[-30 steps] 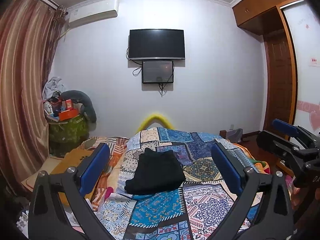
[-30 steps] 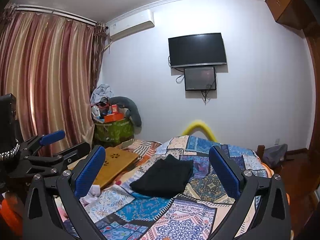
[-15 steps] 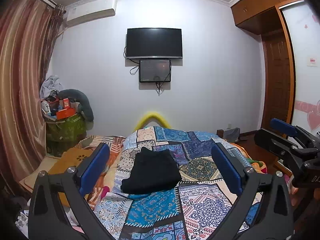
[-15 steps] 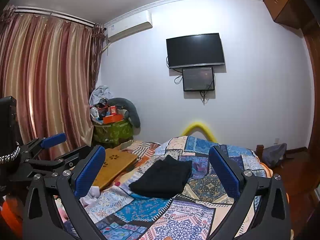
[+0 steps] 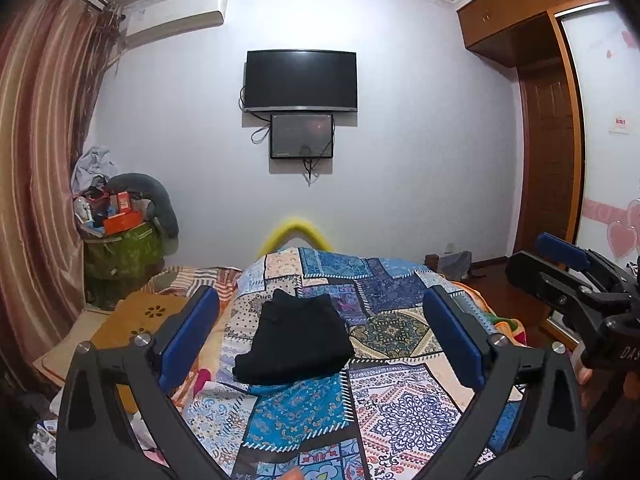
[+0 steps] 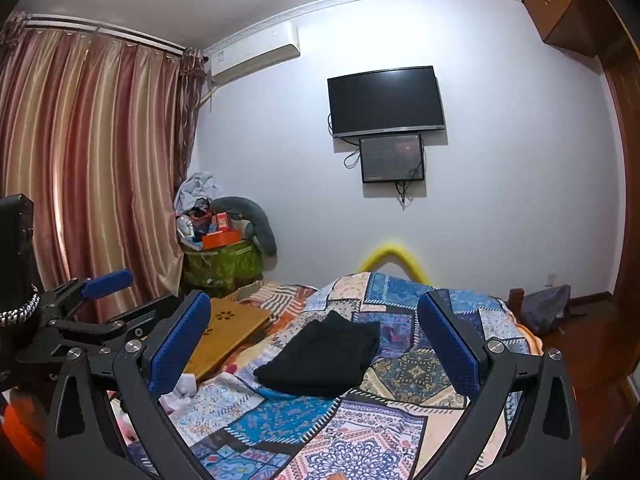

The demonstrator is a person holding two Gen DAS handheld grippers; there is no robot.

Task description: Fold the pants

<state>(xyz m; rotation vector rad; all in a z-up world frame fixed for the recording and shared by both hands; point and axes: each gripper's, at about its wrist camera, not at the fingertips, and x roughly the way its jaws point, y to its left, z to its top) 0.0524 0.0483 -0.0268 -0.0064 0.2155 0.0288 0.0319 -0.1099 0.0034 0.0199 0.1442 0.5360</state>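
The black pants (image 5: 294,340) lie folded in a compact rectangle on the patchwork bedspread (image 5: 384,408), also in the right wrist view (image 6: 324,356). My left gripper (image 5: 320,336) is open and empty, held back from and above the pants. My right gripper (image 6: 314,344) is open and empty, likewise held back from the pants. The right gripper shows at the right edge of the left wrist view (image 5: 576,280). The left gripper shows at the left edge of the right wrist view (image 6: 96,304).
A wooden lap board (image 6: 224,328) lies left of the bed. A cluttered green bin (image 5: 120,248) stands by the curtain (image 6: 80,168). A TV (image 5: 300,80) hangs on the far wall. A wooden wardrobe and door (image 5: 548,152) are on the right.
Both grippers have drawn slightly back and tilted up, so the pants sit a little lower and left in view. The pants have not moved.
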